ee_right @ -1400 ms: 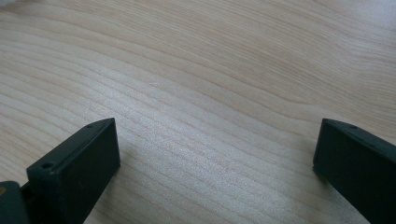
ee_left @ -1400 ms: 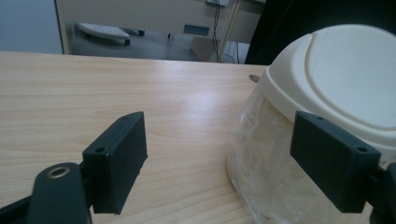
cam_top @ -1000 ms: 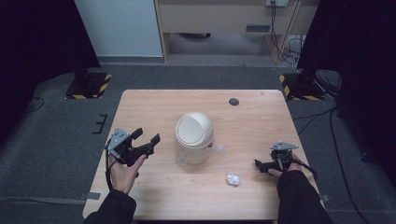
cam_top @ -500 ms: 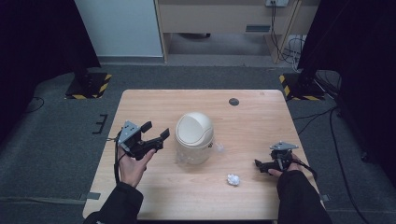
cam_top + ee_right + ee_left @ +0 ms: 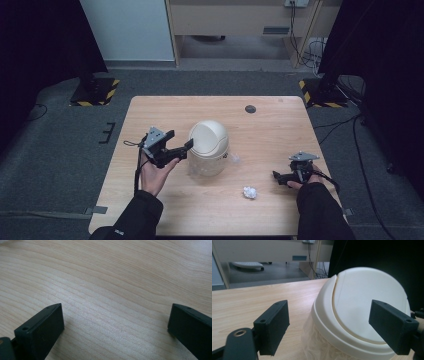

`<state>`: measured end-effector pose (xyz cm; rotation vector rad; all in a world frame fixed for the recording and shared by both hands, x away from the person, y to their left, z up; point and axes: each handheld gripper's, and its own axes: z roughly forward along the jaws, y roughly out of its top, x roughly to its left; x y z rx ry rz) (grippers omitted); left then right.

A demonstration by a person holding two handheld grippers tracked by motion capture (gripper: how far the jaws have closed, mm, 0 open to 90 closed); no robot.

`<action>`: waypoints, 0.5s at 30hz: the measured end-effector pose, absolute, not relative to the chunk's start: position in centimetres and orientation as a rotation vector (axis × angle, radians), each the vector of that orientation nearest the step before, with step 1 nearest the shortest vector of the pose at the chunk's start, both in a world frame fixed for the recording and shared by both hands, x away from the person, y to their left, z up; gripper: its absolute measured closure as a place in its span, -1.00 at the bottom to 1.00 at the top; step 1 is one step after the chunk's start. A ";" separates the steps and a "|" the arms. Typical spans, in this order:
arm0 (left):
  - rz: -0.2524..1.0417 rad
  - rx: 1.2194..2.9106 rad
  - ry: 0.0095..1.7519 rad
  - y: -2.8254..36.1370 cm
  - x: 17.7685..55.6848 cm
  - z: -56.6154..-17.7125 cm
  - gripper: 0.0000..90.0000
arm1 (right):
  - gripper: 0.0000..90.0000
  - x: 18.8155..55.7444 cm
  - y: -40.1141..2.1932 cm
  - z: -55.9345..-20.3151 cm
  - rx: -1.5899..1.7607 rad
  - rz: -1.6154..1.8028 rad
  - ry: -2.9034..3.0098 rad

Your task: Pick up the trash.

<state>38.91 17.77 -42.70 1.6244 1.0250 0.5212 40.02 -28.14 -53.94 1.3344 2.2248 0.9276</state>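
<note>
A small cream bin with a domed swing lid [image 5: 209, 142] stands mid-table over a clear liner. My left gripper [image 5: 179, 141] is open just left of the bin, jaws pointing at the lid, nothing between them. In the left gripper view the lid [image 5: 364, 310] looms close between the spread jaws. A crumpled white paper ball [image 5: 249, 192] lies on the table front right of the bin. My right gripper [image 5: 278, 178] rests low on the table at the right, open, aimed left toward the ball. The right gripper view has bare wood [image 5: 112, 297] between its jaws.
A dark round disc [image 5: 250, 109] lies near the table's far edge. A bit of clear plastic [image 5: 233, 158] sticks out at the bin's right side. The light wood table [image 5: 165, 112] stands on grey carpet, with cabinets and cables beyond.
My left gripper has travelled right and slightly up toward the bin, now close to the lid. The right gripper and the paper ball have stayed put.
</note>
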 end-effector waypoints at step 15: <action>0.529 1.715 1.030 16.5 40.0 -43.5 -0.66 | -0.98 40.0 -28.1 -53.9 1.335 0.928 2.225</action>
